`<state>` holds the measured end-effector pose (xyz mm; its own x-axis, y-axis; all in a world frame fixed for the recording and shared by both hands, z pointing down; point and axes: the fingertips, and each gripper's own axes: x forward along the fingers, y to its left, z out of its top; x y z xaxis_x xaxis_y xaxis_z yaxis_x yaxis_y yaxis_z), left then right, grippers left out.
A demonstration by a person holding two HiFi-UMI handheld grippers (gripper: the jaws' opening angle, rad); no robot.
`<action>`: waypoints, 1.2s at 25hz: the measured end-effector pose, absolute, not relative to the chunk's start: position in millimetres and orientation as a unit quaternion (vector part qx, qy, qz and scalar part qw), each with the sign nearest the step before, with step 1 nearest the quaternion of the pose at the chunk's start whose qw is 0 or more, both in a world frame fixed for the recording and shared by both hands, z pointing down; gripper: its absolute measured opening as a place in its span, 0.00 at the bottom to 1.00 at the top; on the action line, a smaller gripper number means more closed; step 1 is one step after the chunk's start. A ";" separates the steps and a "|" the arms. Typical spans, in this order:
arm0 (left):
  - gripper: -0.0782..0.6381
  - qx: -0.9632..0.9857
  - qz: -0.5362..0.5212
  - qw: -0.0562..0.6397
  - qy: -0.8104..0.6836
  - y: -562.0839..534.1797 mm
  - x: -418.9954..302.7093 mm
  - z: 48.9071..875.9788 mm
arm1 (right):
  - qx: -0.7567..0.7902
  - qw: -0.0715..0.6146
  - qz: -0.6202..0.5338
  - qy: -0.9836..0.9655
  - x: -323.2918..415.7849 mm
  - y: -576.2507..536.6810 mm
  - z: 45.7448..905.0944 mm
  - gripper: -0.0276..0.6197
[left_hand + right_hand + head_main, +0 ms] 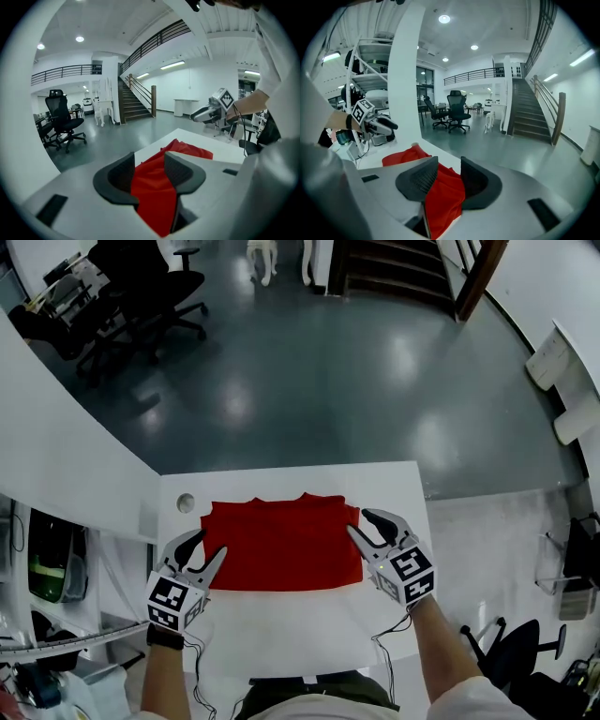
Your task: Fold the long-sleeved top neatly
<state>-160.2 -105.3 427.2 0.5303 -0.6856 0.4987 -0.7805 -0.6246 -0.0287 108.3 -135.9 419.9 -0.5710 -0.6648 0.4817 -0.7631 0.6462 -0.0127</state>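
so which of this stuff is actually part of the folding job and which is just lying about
Part of the job: red top, lying on the white table; left gripper and right gripper, both open at its side edges.
Just around: office chairs, staircase, round cap near the table's corner.

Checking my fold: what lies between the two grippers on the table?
The folded red top fills the stretch from the left gripper to the right gripper, as the head view shows.
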 end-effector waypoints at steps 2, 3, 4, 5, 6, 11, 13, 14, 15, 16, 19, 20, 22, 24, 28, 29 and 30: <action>0.39 0.873 0.223 0.095 -0.424 -95.6 -156.3 410.8 | 0.406 0.214 0.101 -0.883 107.3 -126.0 404.4 0.30; 0.39 0.874 0.216 0.092 -0.425 -91.5 -154.1 402.6 | 0.406 0.210 0.097 -0.884 107.1 -121.6 396.9 0.30; 0.39 0.876 0.210 0.089 -0.426 -88.0 -152.2 394.7 | 0.405 0.208 0.093 -0.885 106.6 -117.8 389.8 0.30; 0.39 0.877 0.206 0.086 -0.426 -84.8 -150.4 387.6 | 0.405 0.206 0.089 -0.886 105.8 -114.3 383.1 0.30; 0.39 0.878 0.203 0.081 -0.426 -81.5 -148.6 380.8 | 0.405 0.204 0.085 -0.887 105.0 -110.6 376.9 0.30; 0.38 0.887 0.189 0.056 -0.419 -59.6 -137.2 345.4 | 0.403 0.192 0.071 -0.892 104.1 -87.0 347.7 0.29; 0.36 0.890 0.178 0.048 -0.418 -50.6 -133.0 329.7 | 0.402 0.185 0.063 -0.894 103.7 -76.9 334.7 0.25; 0.35 0.891 0.173 0.043 -0.418 -46.1 -131.3 322.5 | 0.402 0.182 0.059 -0.896 103.2 -71.6 328.6 0.24; 0.34 0.891 0.169 0.039 -0.419 -41.7 -130.0 315.9 | 0.401 0.178 0.055 -0.897 102.7 -66.5 322.6 0.23; 0.34 0.892 0.165 0.034 -0.420 -37.6 -128.9 309.8 | 0.401 0.175 0.051 -0.898 102.3 -61.6 316.5 0.22; 0.31 0.894 0.154 0.024 -0.419 -25.9 -126.7 293.0 | 0.403 0.162 0.038 -0.900 101.2 -48.5 298.6 0.17; 0.29 0.895 0.150 0.021 -0.419 -22.4 -126.3 288.1 | 0.403 0.159 0.034 -0.901 101.1 -44.6 293.5 0.17; 0.27 0.896 0.144 0.019 -0.419 -16.2 -126.2 280.5 | 0.405 0.152 0.029 -0.901 101.6 -37.3 285.0 0.15; 0.25 0.897 0.136 0.017 -0.421 -11.3 -125.9 274.0 | 0.406 0.145 0.025 -0.902 102.2 -31.1 278.1 0.14; 0.21 0.900 0.118 0.014 -0.419 -0.8 -122.2 262.4 | 0.409 0.138 0.020 -0.902 103.1 -19.3 269.1 0.12; 0.21 0.900 0.118 0.018 -0.419 2.3 -121.5 261.7 | 0.410 0.135 0.020 -0.902 103.2 -16.9 267.2 0.11; 0.20 0.899 0.122 0.026 -0.420 5.7 -120.9 261.8 | 0.410 0.133 0.019 -0.902 103.3 -14.8 265.1 0.11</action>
<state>-120.9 5.7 261.8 0.6184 -0.7482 0.2403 -0.7607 -0.6467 -0.0560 103.3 -14.8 265.1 -0.6280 -0.7351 0.2555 -0.7452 0.6627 0.0750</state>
